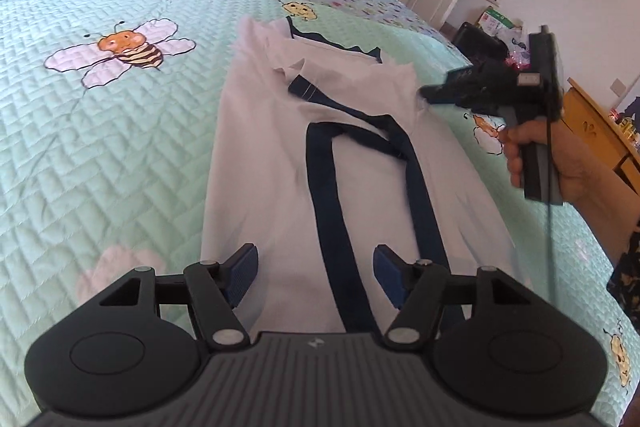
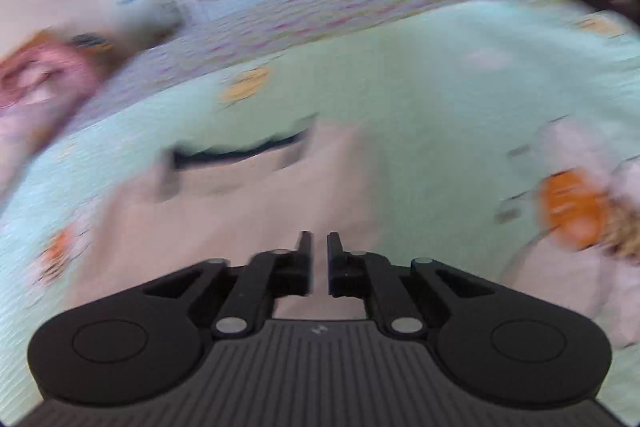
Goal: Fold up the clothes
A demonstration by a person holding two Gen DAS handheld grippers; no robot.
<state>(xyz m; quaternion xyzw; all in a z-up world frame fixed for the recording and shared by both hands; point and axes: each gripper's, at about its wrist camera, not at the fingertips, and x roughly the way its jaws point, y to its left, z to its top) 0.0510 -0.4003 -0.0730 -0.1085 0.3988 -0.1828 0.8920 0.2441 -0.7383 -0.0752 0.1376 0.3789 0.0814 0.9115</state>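
Two empty hand-held grippers, left (image 1: 315, 269) wide, right (image 2: 318, 259) slightly parted, over shirt (image 1: 280, 155) on bee-print bedspread (image 1: 100, 147)

The left gripper (image 1: 316, 277) points forward and downward, its two blue-padded fingers (image 1: 242, 275) spread wide apart with nothing pinched between them. Ahead of it and to its right, the right gripper (image 1: 430, 94) is seen side-on, carried by the person's right hand (image 1: 560, 155), whose fingers wrap the black handle below the body. In the right wrist view, the right gripper (image 2: 318, 251) shows its jaws nearly together, a narrow gap between the tips and nothing caught there
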